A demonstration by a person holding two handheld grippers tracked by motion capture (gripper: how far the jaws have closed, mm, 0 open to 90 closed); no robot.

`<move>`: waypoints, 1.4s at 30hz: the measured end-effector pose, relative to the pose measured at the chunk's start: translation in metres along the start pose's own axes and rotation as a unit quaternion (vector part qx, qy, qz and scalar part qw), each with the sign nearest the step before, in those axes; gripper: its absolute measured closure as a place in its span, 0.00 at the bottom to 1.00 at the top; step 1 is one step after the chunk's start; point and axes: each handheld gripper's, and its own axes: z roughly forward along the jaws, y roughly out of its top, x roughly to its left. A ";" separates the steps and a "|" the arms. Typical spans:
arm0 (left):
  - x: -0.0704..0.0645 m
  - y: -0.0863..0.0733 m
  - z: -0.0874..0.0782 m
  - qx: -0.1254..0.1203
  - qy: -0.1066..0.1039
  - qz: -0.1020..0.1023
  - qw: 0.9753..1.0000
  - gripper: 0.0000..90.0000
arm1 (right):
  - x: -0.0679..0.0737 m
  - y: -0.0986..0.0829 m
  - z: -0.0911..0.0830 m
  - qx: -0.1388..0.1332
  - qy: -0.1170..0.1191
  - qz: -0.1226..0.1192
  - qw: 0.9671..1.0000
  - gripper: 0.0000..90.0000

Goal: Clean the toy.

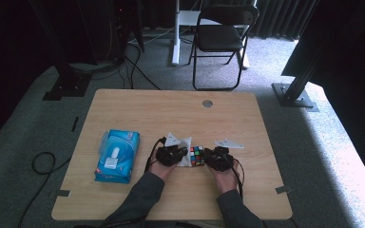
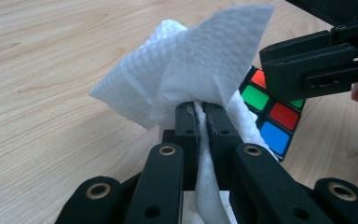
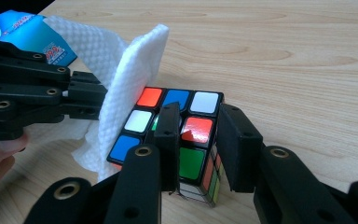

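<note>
Far left on the pale wooden table lay the blue plastic pack of wipes, out of play. Next came the left gripper, jaws pinched tight on a white embossed paper wipe, pressing it against the near-left side of the multicoloured puzzle cube, which sat mid-table between both hands. On the right, the right gripper clamped one edge of the cube, steadying it. This looked like the wiping step under way; the next move probably called for dragging the wipe across a face while the right jaws kept firm.
</note>
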 end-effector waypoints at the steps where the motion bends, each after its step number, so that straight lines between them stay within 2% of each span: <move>1: 0.000 0.000 0.000 0.001 0.000 0.001 1.000 0.95 | 0.000 0.000 0.000 -0.002 -0.001 0.000 1.000 0.78; 6: 0.002 0.001 0.001 0.003 -0.002 0.002 1.000 0.96 | 0.001 0.000 0.000 -0.001 -0.002 -0.002 1.000 0.78; 13: 0.002 0.001 0.003 0.005 0.005 -0.001 1.000 0.96 | 0.001 -0.001 0.000 -0.001 -0.004 -0.002 1.000 0.78; 16: -0.001 0.002 0.003 0.007 0.017 0.002 1.000 0.96 | 0.001 -0.001 0.000 -0.003 -0.003 -0.001 1.000 0.78; 18: -0.001 0.001 0.003 0.007 0.018 0.001 1.000 0.96 | 0.001 -0.001 0.000 -0.003 -0.003 -0.001 1.000 0.78; 22: -0.001 0.001 0.005 0.015 0.034 -0.009 0.999 0.96 | 0.001 -0.001 0.000 -0.003 -0.004 0.000 1.000 0.78; 28: -0.002 -0.001 0.006 0.012 0.030 -0.016 0.999 0.96 | 0.001 -0.001 0.000 -0.004 -0.002 0.002 1.000 0.78; 32: -0.001 -0.004 0.011 0.030 0.030 -0.014 0.999 0.96 | 0.001 -0.001 0.000 -0.004 -0.003 0.002 1.000 0.78; 36: 0.001 -0.011 0.019 0.047 0.029 -0.021 0.998 0.96 | 0.001 -0.001 0.000 -0.004 -0.004 0.002 1.000 0.78; 38: 0.002 -0.016 0.025 0.058 0.029 -0.015 0.998 0.96 | 0.001 -0.001 0.000 -0.004 -0.003 0.002 1.000 0.78; 40: 0.003 -0.018 0.025 0.053 0.025 -0.021 0.998 0.96 | 0.001 -0.002 0.000 -0.005 -0.003 0.001 1.000 0.78; 42: 0.002 -0.017 0.025 0.056 0.029 -0.014 0.998 0.96 | 0.001 -0.002 0.000 -0.005 -0.003 0.001 1.000 0.78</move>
